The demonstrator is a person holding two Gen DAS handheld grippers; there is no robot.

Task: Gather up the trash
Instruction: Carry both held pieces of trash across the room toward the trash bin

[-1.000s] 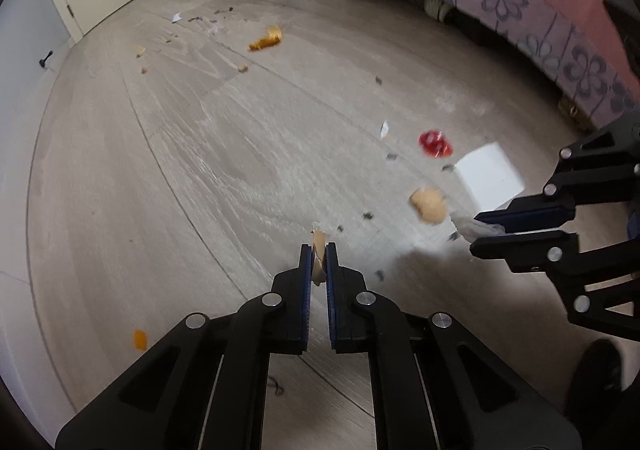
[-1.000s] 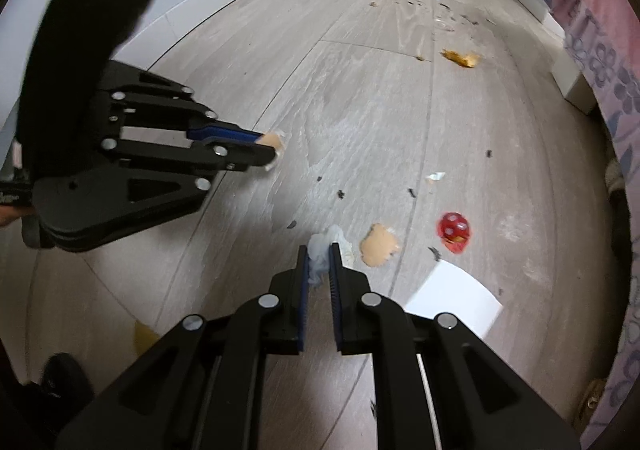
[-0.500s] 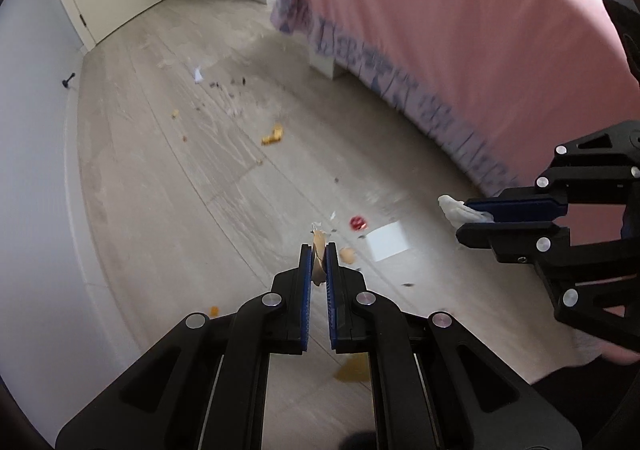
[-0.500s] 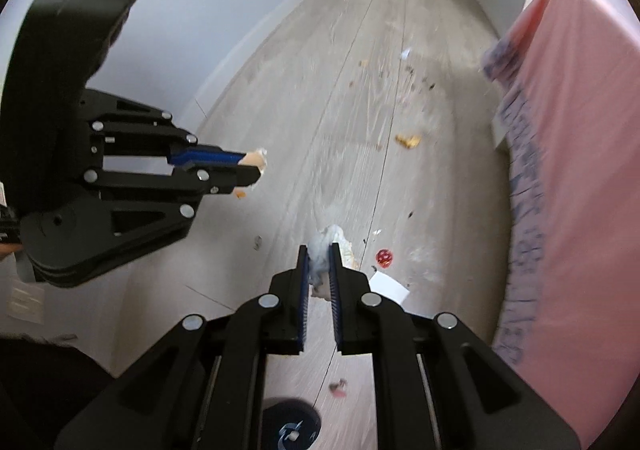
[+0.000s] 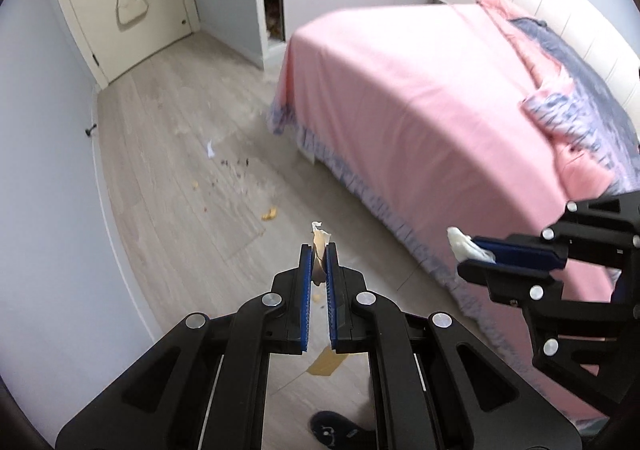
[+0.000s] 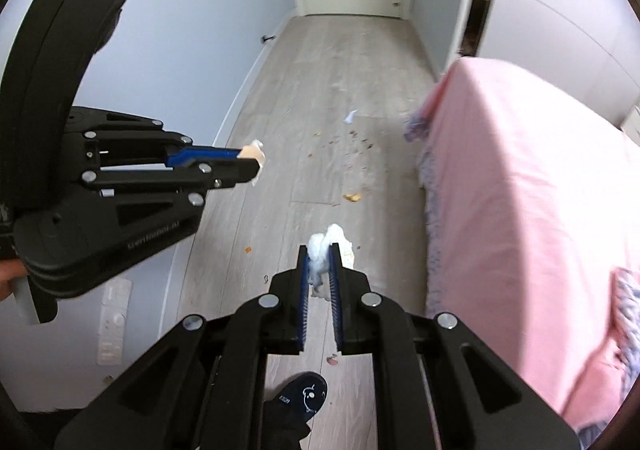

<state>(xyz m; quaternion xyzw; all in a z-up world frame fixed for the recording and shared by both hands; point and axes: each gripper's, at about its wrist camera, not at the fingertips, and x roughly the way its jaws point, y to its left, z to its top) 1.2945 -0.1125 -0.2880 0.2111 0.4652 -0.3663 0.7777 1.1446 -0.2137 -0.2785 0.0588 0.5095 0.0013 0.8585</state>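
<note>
A tan scrap of paper (image 5: 319,246) is pinched upright between the blue pads of the left gripper (image 5: 319,250), its torn tip poking out past the fingertips. A crumpled white tissue (image 6: 326,246) is clamped the same way in the right gripper (image 6: 319,250), bulging out above the pads. Both jaws are pressed tight on their loads, and both tools are carried high above the grey plank floor (image 5: 168,153), side by side, angled steeply downward.

More litter is left below: an orange scrap (image 5: 270,213) lies out ahead on the boards, a white shred (image 5: 209,149) farther toward the door (image 5: 132,5), dark crumbs scattered between them. A pink bedspread (image 5: 420,109) is seen along the right, a dark slipper (image 6: 306,396) at the bottom edge.

No bin is shown in either view, so the drop-off direction cannot be told. With both claws full, a release is judged to be needed first; the remaining litter lies forward and down, the orange scrap roughly equally near to both hands.
</note>
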